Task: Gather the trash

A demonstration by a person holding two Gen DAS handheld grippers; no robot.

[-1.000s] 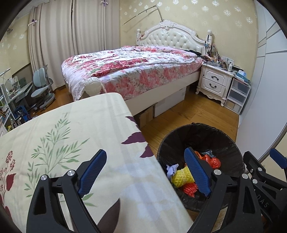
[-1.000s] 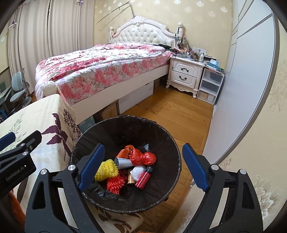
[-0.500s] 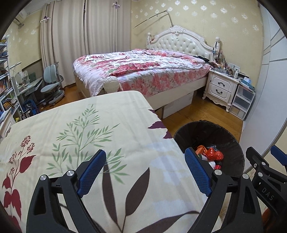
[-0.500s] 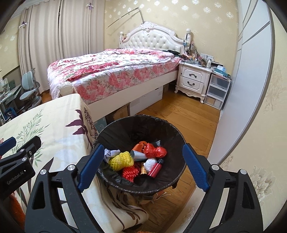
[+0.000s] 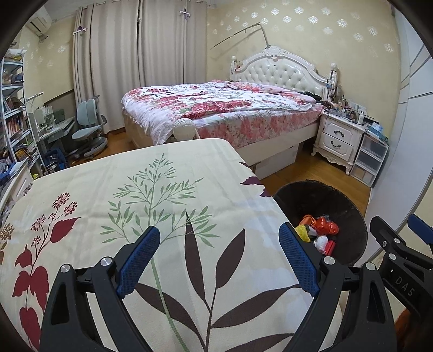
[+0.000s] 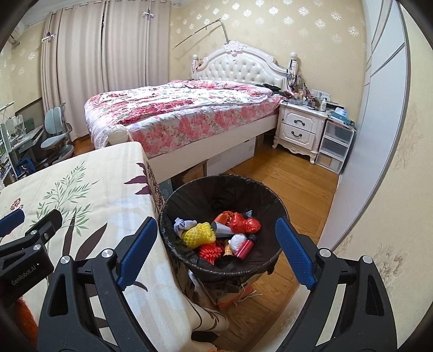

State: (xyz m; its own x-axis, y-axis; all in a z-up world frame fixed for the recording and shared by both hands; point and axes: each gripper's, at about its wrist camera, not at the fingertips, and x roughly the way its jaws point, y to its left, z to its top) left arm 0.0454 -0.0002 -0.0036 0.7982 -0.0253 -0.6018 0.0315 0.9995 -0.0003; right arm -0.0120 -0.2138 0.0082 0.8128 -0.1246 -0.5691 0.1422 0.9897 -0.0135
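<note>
Both hand-held grippers, left (image 5: pixel 219 260) and right (image 6: pixel 216 251), had been drawn back from the bin (image 6: pixel 273 257), released and empty; trash (image 6: pixel 200 234) was collected, the surface (image 5: pixel 162 189) bare.

Black left tool (image 5: pixel 219 260), blue textured pads (image 5: pixel 139 260), silver screws, right tool (image 6: pixel 216 250) alike

I face a bedroom with cream wallpaper (image 6: pixel 270 32) dotted with pale motifs. Closed beige curtains (image 5: pixel 130 67) cover the far wall. A bed (image 6: pixel 184 113) with a floral quilt and a white tufted headboard (image 6: pixel 240 67) stands on the wood floor (image 6: pixel 276 178). Beside it is a white nightstand (image 6: pixel 300 127), then clear plastic drawers (image 6: pixel 335 146). At my left I see a desk chair (image 5: pixel 89 127), a bookshelf (image 5: pixel 16 119) and an air conditioner (image 5: pixel 40 21) up high.
</note>
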